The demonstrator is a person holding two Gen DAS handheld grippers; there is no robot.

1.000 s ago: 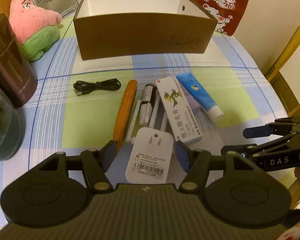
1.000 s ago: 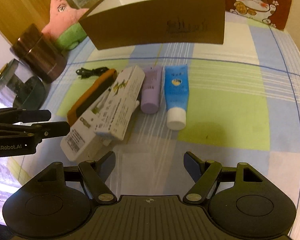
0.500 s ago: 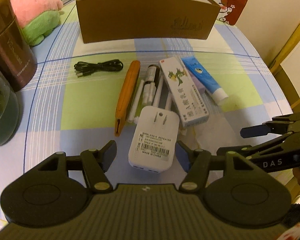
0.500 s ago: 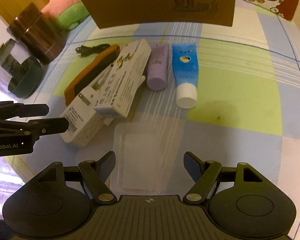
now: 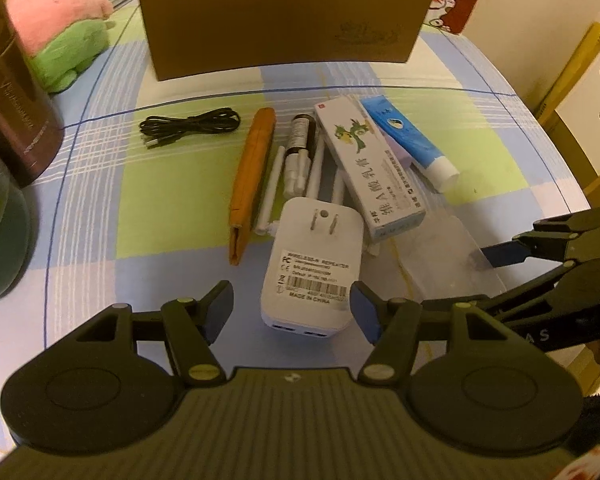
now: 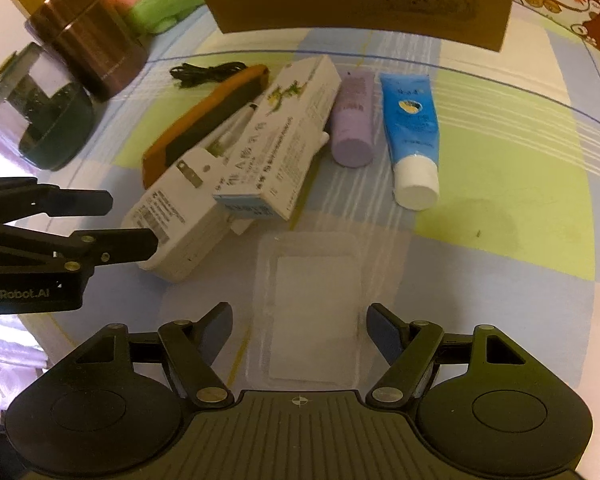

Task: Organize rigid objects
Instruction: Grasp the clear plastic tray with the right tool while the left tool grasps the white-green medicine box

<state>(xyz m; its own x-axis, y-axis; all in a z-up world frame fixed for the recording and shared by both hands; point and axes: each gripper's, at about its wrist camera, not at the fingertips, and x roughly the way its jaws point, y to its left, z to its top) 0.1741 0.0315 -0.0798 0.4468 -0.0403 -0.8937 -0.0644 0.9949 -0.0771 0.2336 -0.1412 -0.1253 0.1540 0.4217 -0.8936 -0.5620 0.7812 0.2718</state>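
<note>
Loose items lie bunched in a row in front of the brown box [image 5: 280,28], prob. staged for sorting into it. Left gripper [image 5: 292,312] hangs over the white wifi repeater [image 5: 312,272], jaws wide apart either side of it, pads not pressing, holding nothing. Right gripper [image 6: 300,332] is open and empty too, straddling a clear plastic tray [image 6: 312,312] (lined up for a pick, I'd guess). Vs a sec ago: right gripper has come lower and the tray has entered its view; the box fills less of both views.
</note>
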